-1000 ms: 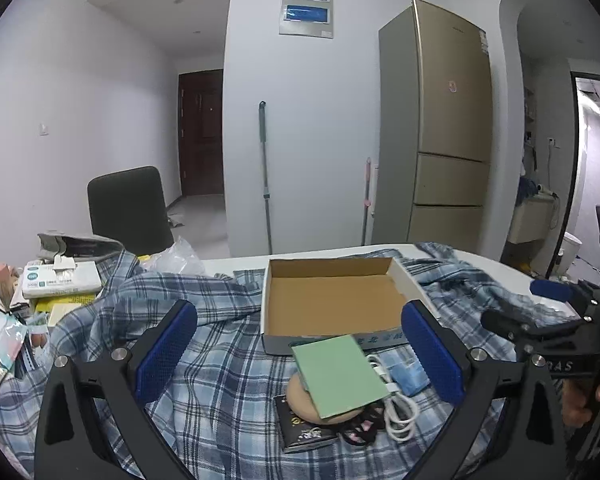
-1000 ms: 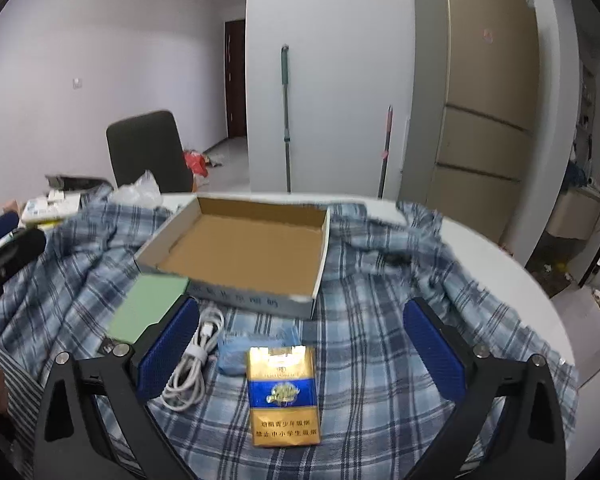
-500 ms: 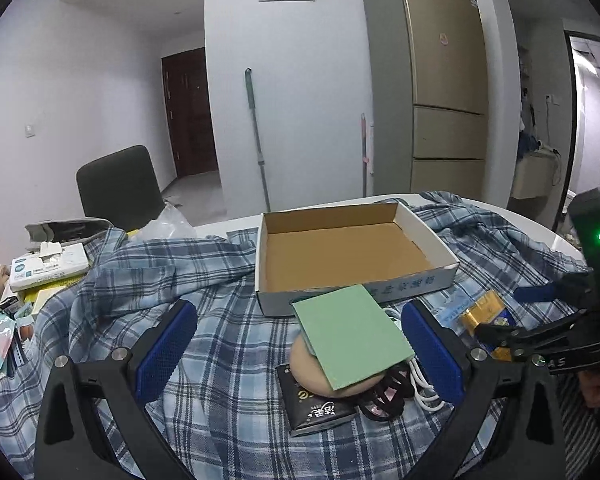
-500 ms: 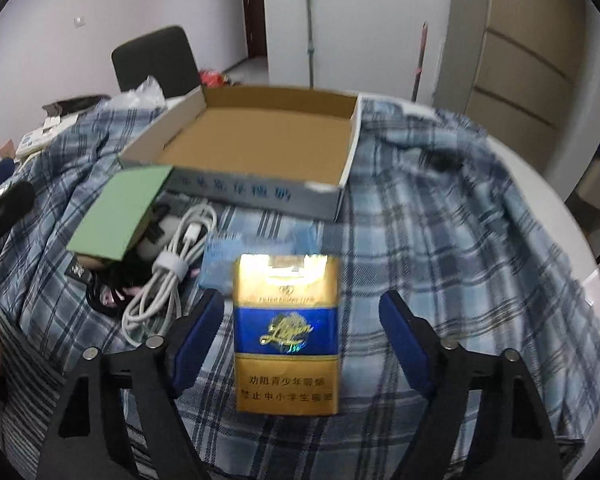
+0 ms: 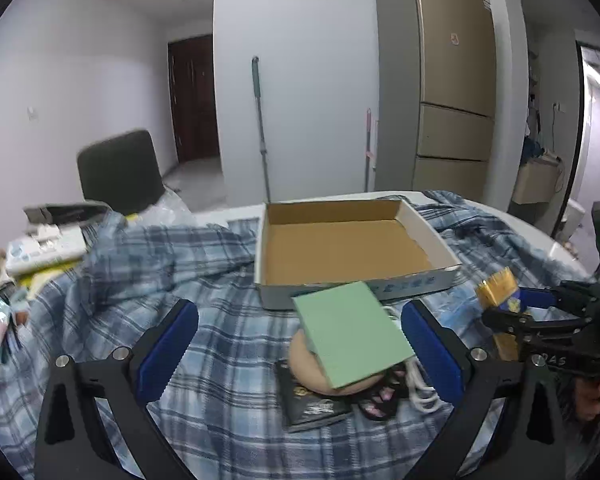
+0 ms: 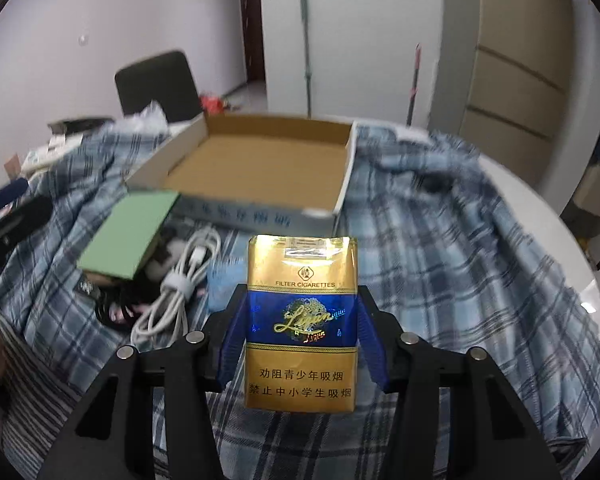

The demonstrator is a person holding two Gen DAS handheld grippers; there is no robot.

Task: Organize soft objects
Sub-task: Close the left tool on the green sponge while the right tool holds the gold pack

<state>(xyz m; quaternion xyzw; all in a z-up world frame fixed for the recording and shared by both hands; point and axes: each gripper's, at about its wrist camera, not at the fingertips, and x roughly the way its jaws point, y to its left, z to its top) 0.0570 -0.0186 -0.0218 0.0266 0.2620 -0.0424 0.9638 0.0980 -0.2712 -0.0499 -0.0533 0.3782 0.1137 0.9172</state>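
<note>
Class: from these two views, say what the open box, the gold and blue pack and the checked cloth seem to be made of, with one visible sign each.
Open box: corrugated cardboard, matt brown inside, white printed outside.
Gold and blue pack: probably foil-printed paper in clear film; it glints and its top crumples.
Checked cloth: woven fabric, matt; it lies in soft folds.

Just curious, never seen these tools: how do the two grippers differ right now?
The right gripper has just been closing and its pads press a cigarette pack; the left gripper stands wide open, holding nothing, over a green pad. Both have blue pads on black fingers.
</note>
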